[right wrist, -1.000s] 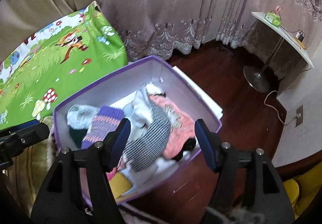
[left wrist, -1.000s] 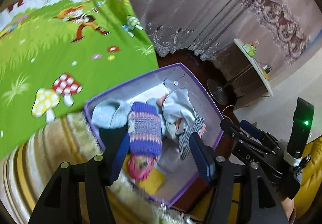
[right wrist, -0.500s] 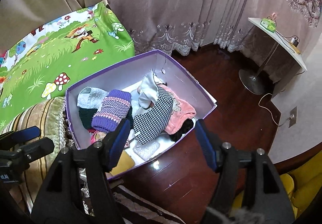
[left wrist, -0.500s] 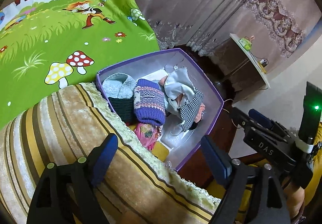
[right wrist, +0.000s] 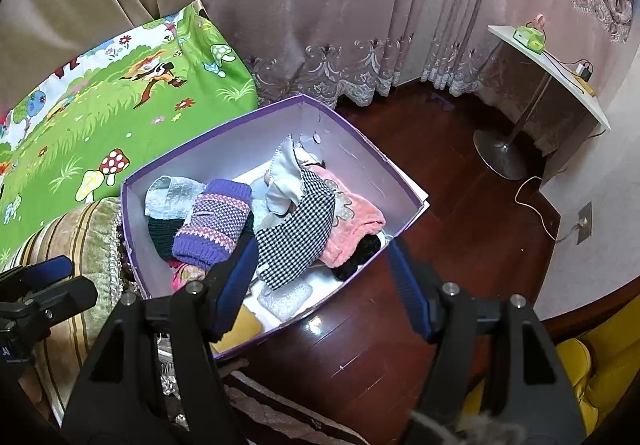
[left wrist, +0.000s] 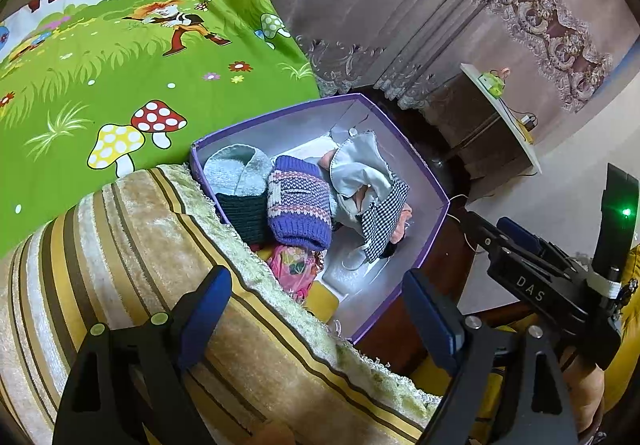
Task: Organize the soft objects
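Note:
A purple box (right wrist: 404,181) (left wrist: 424,173) stands on the dark wood floor, filled with soft clothes: a purple knit hat (right wrist: 216,221) (left wrist: 298,205), a pale blue knit (right wrist: 168,197) (left wrist: 236,173), a dark green knit (left wrist: 244,211), a checked garment (right wrist: 298,237) (left wrist: 382,219) and a pink one (right wrist: 352,217). My left gripper (left wrist: 316,311) is open and empty above a striped cushion (left wrist: 120,241). My right gripper (right wrist: 324,285) is open and empty above the box's near edge.
A green cartoon-print sheet (left wrist: 100,77) (right wrist: 120,105) lies left of the box. Curtains (right wrist: 320,5) hang behind. A white side table (right wrist: 548,61) on a metal stand is at the right. A yellow seat (right wrist: 600,365) is at the bottom right.
Both grippers have pulled back and up from the box. The left one now hovers over the striped cushion. Both stay open and empty.

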